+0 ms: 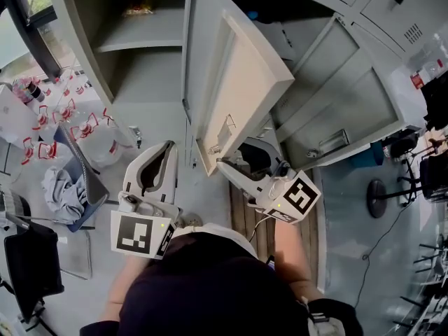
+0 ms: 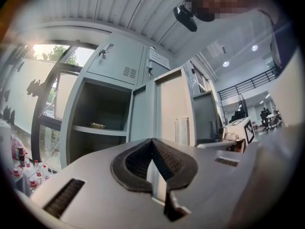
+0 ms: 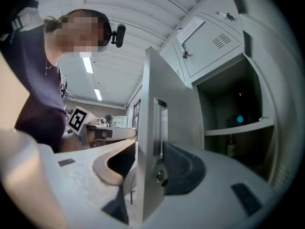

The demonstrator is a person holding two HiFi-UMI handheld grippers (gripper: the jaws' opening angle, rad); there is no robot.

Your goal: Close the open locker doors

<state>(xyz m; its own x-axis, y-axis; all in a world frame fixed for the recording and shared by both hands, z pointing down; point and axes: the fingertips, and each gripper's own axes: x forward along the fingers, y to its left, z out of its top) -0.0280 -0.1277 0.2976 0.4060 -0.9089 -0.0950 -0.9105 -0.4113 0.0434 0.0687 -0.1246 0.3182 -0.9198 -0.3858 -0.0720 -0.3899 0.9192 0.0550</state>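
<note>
locker door [image 1: 241, 82]: smooth matt grey painted metal | left gripper [image 2: 152, 141]: matt grey plastic shell | fingers [image 2: 169, 159]: black ribbed rubber

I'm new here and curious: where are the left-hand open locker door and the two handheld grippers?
left-hand open locker door [image 1: 241, 82]: head view, middle of its broad face.
right gripper [image 1: 225, 165]: head view, between its jaw tips at that door's edge.
left gripper [image 1: 169, 146]: head view, at its jaw tips.

1. Left hand-held gripper [image 1: 168, 149]: jaws closed together with nothing between them, pointing level and forward.
2. Right hand-held gripper [image 1: 227, 166]: jaws spread wide, astride the free edge of a locker door [image 1: 238, 82], pads not clamped on it.
3. Left forearm [image 1: 129, 282] and right forearm [image 1: 290, 250]: bare, both extended forward from the torso.
</note>
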